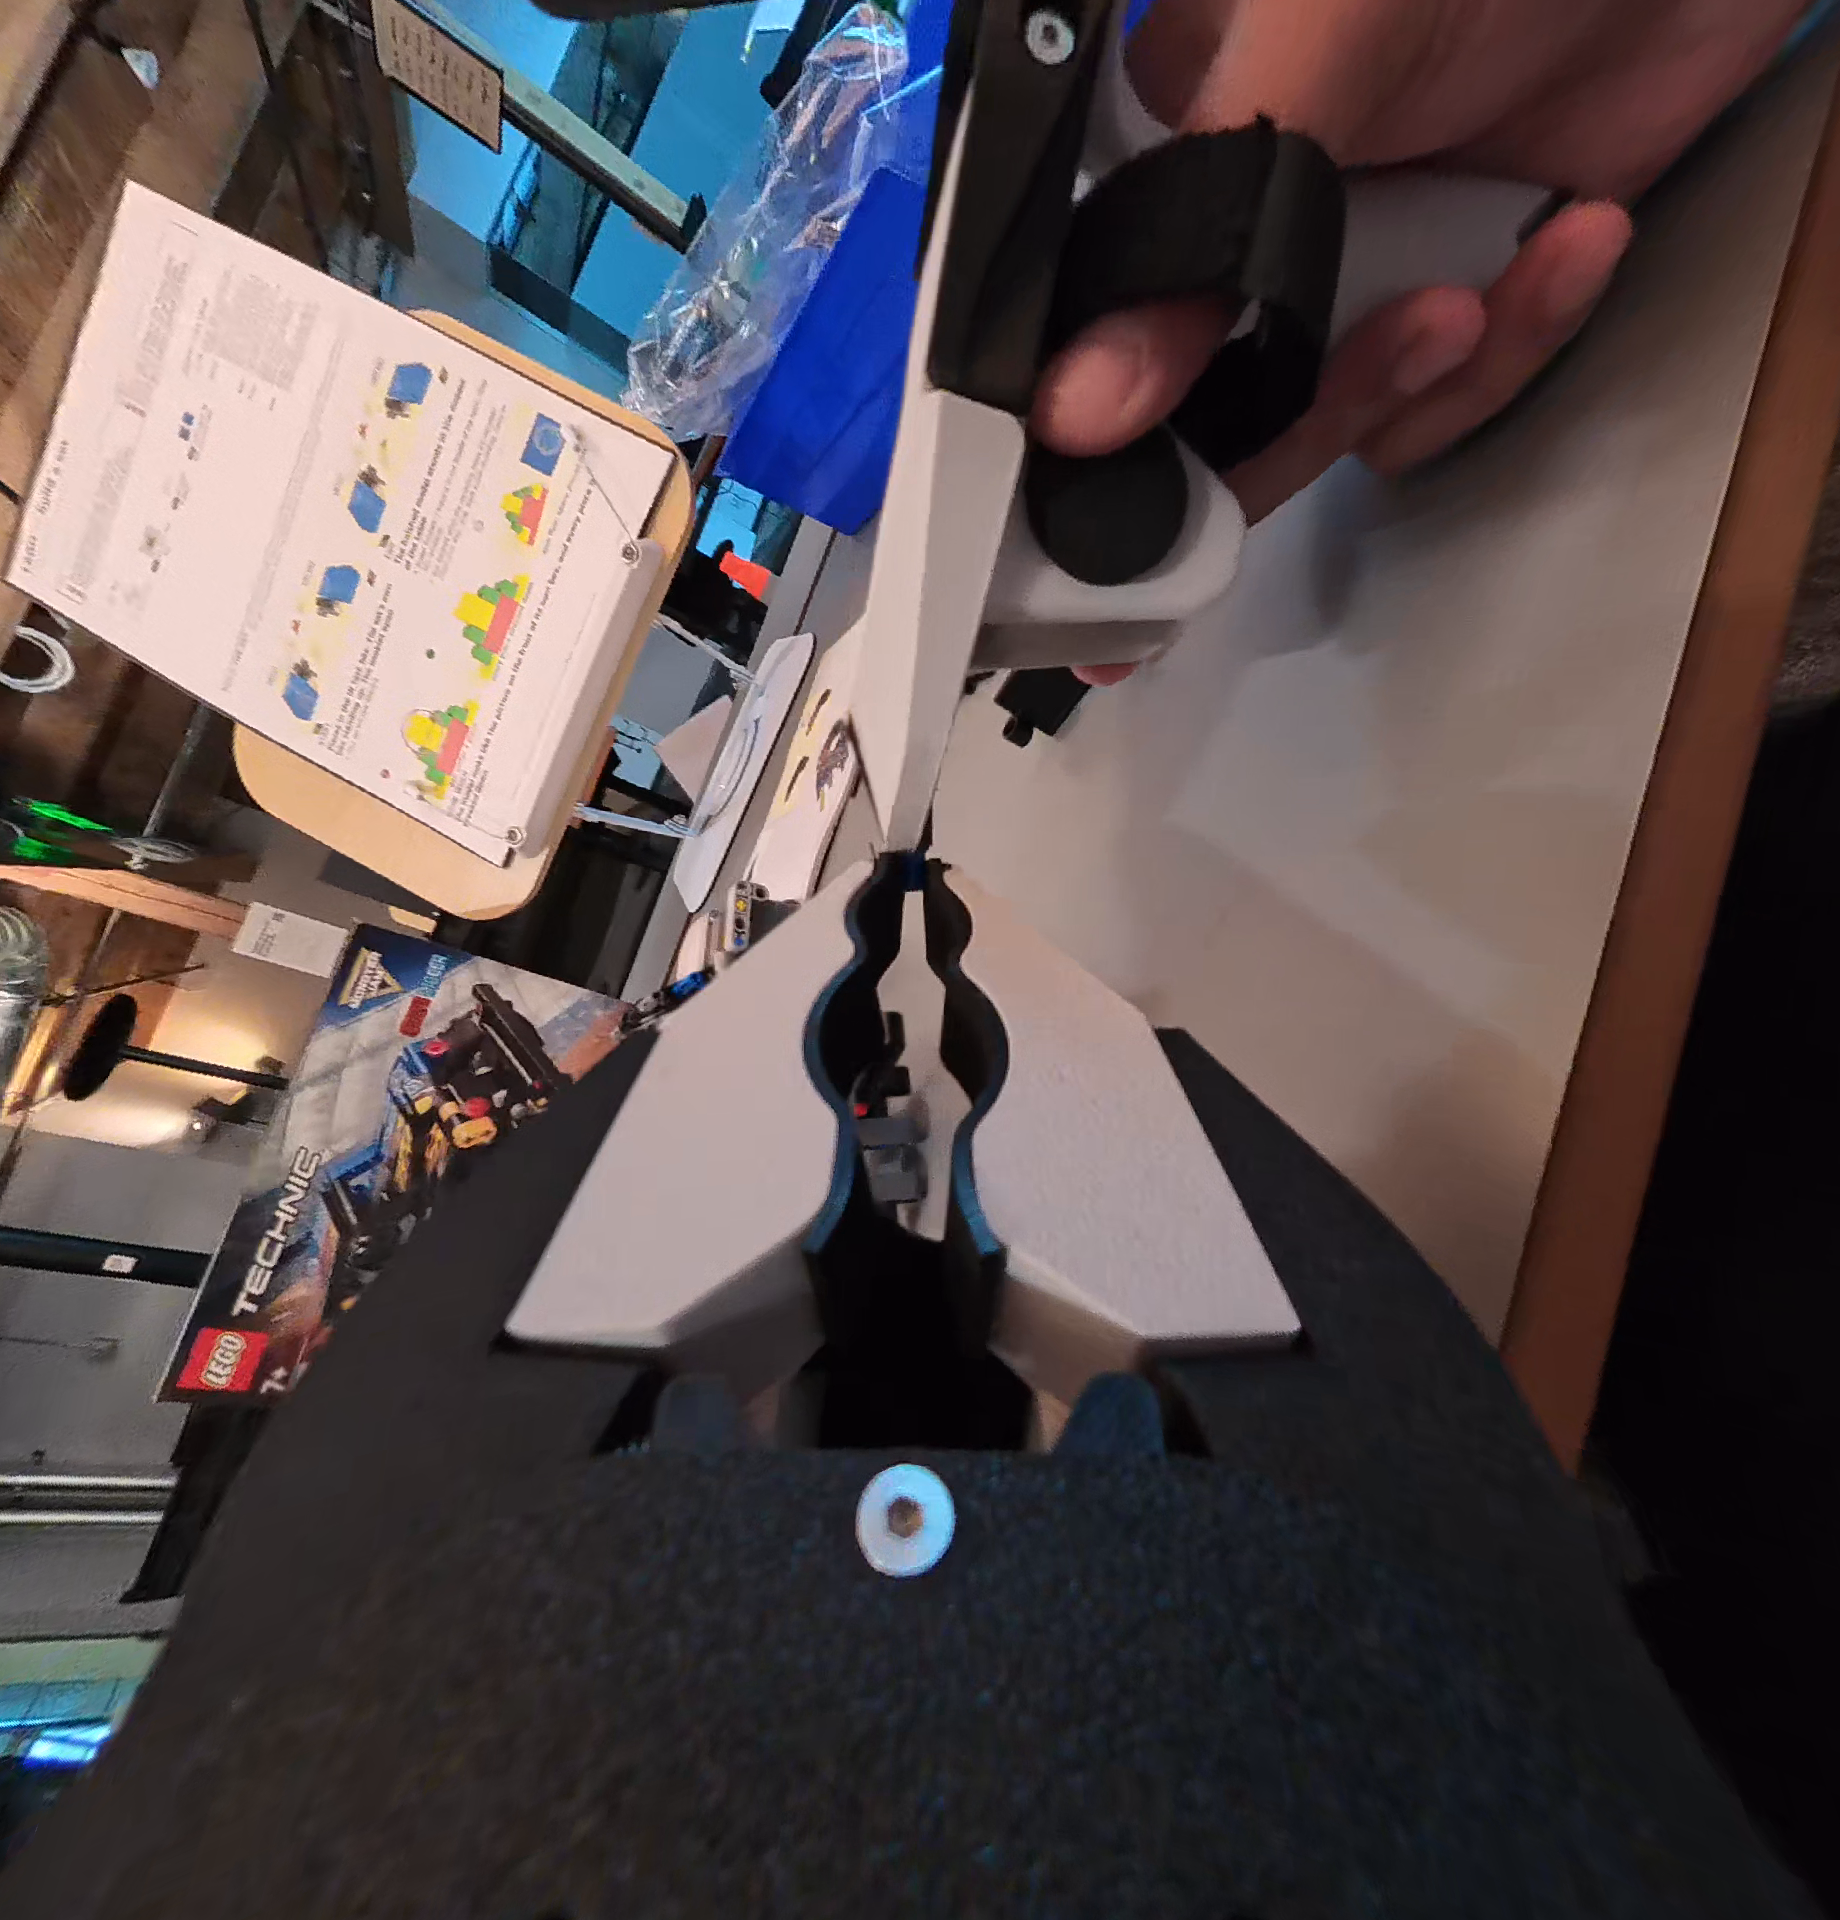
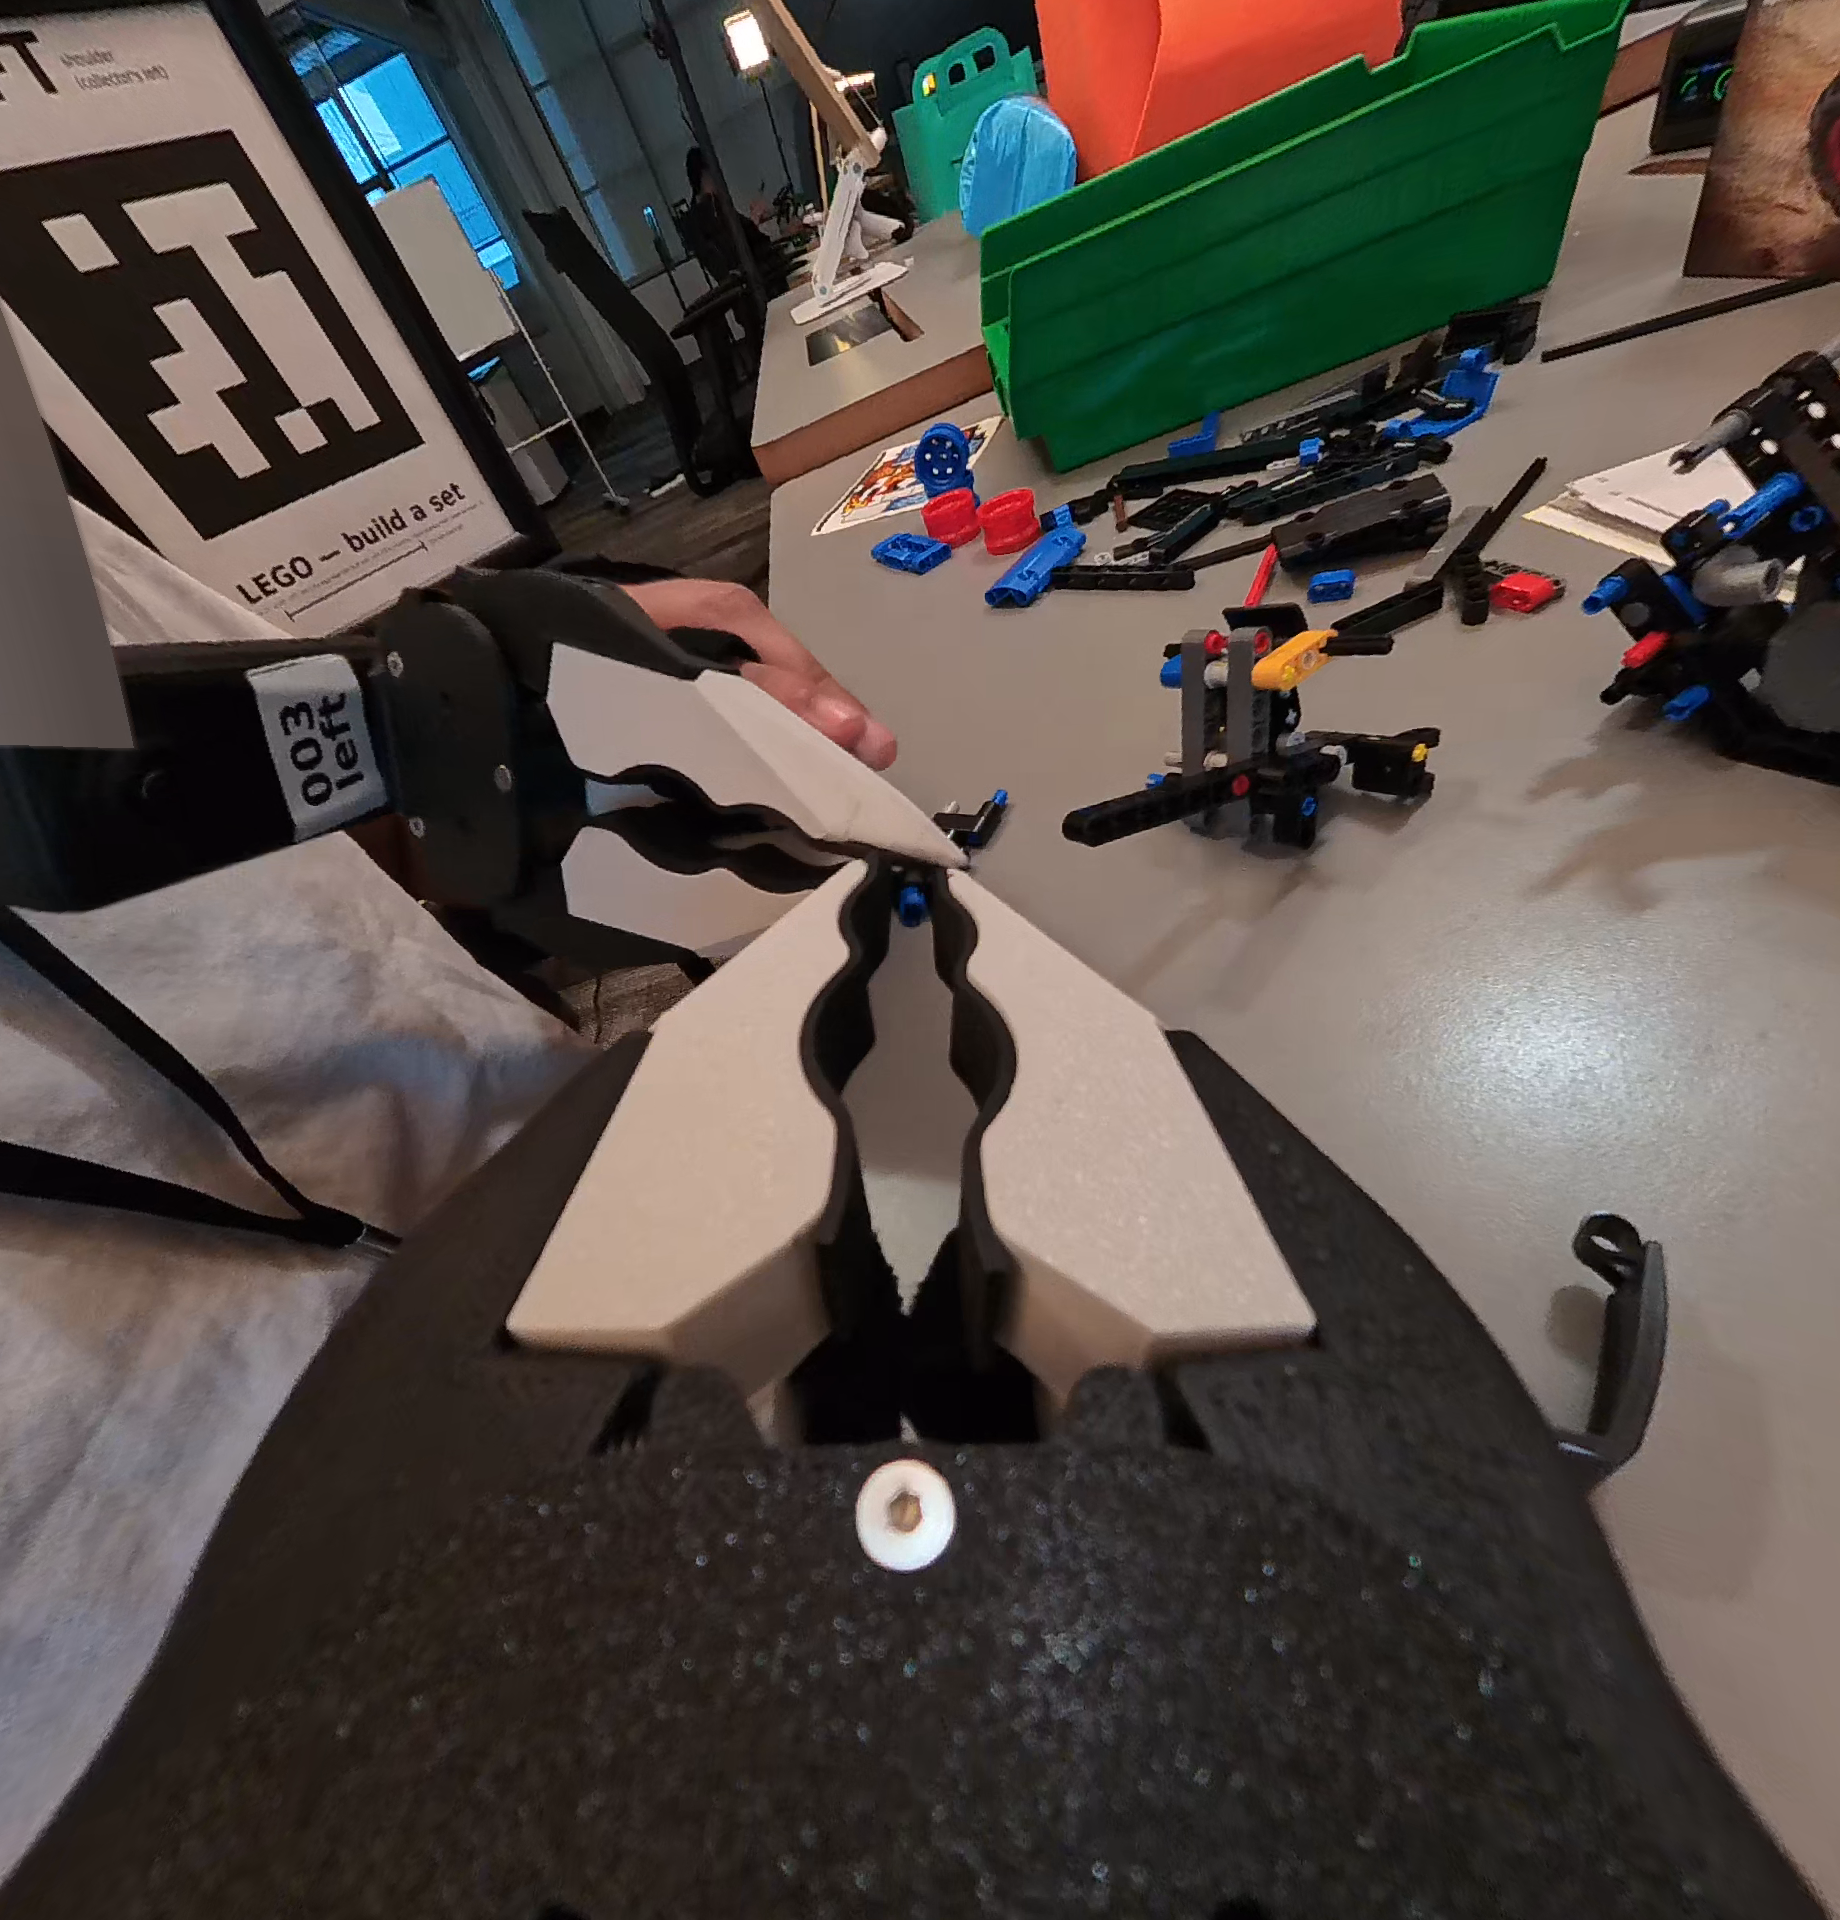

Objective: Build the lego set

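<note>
In the left wrist view my left gripper (image 1: 908, 871) is shut on a small blue pin (image 1: 905, 868) at its fingertips. My right gripper comes down from above and its tip touches the same spot. In the right wrist view my right gripper (image 2: 909, 883) is pinched on the blue pin (image 2: 909, 899), and the left gripper (image 2: 947, 852) reaches in from the left, tip to tip. Both hold it above the grey table (image 2: 1415, 1039). A small grey and black assembly (image 2: 1248, 748) stands beyond, and a larger truck chassis (image 2: 1768, 623) is at the right.
Loose black, blue and red parts (image 2: 1259, 509) lie before a green bin (image 2: 1290, 270). A small black and blue piece (image 2: 978, 821) lies near the tips. A booklet (image 2: 1643, 499) lies far right. The set box (image 1: 376, 1143) and an instruction sheet (image 1: 324, 499) stand behind the table. Less than 4 cm separates the two grippers' tips.
</note>
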The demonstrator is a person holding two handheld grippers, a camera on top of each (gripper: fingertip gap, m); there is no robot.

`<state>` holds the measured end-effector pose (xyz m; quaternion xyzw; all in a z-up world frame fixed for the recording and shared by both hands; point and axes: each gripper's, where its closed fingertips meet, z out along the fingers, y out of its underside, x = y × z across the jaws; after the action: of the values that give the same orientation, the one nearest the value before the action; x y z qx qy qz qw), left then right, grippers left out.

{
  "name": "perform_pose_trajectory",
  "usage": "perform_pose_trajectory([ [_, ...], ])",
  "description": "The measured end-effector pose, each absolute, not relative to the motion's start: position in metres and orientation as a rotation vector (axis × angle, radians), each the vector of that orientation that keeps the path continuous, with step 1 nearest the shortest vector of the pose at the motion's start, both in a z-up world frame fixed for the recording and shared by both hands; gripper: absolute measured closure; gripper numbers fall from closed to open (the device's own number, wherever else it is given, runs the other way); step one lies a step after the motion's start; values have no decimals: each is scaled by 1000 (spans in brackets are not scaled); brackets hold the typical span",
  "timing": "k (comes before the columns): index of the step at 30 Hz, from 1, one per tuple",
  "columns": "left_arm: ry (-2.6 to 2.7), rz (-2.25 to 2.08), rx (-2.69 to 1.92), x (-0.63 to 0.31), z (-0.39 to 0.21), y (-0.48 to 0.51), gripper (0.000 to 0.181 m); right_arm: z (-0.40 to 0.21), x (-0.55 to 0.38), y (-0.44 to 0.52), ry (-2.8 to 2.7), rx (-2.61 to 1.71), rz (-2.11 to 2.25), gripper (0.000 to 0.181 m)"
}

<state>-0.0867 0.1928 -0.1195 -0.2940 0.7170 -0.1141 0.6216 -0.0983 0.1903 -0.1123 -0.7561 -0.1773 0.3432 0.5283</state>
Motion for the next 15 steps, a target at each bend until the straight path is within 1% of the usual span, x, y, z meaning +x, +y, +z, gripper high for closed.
perform_pose_trajectory([
  [15, 1610, -332, -734, -86, -114, 192, 179, -109, -98, 189, -429, -1779, 807, 176],
])
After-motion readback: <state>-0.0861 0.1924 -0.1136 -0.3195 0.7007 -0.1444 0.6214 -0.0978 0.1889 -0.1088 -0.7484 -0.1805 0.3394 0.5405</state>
